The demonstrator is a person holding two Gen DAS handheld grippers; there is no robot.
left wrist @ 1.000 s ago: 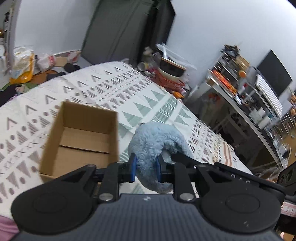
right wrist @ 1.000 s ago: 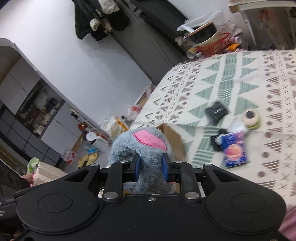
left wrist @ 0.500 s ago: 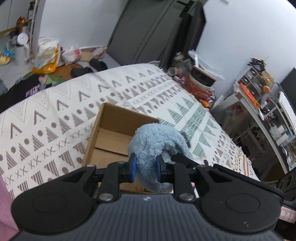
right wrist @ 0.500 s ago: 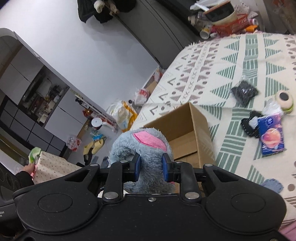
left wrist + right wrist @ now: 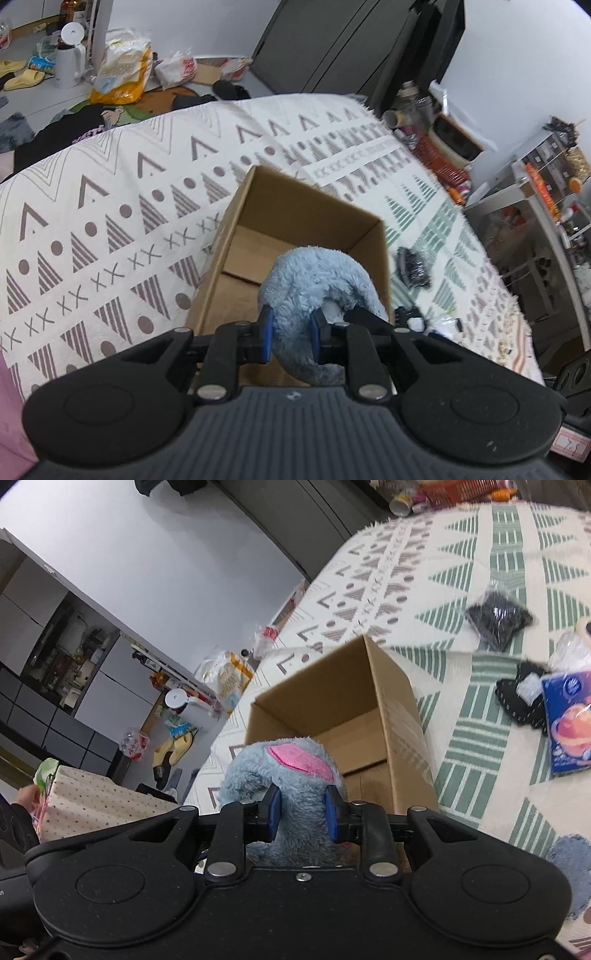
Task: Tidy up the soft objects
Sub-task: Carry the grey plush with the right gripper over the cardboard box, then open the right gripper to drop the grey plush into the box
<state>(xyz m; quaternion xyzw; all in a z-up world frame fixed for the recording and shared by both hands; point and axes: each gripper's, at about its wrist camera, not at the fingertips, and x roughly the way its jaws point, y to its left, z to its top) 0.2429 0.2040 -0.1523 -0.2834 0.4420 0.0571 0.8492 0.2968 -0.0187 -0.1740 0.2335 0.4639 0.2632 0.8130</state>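
One cardboard box (image 5: 306, 221). One blue plush (image 5: 314, 284), held by two grippers: left (image 5: 290, 334), right (image 5: 302, 812). One tissue pack (image 5: 569, 720). Two black pouches (image 5: 498, 618) (image 5: 524, 698).

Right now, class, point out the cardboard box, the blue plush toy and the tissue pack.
cardboard box (image 5: 295, 214): left wrist view, far inner wall.
blue plush toy (image 5: 295, 786): right wrist view, fur below pink patch.
tissue pack (image 5: 569, 723): right wrist view, blue front.

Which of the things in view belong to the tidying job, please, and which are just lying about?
Part of the job:
- blue plush toy, held by left gripper and right gripper
- open cardboard box

Lying about:
- black pouch
- blue tissue pack
- patterned blanket
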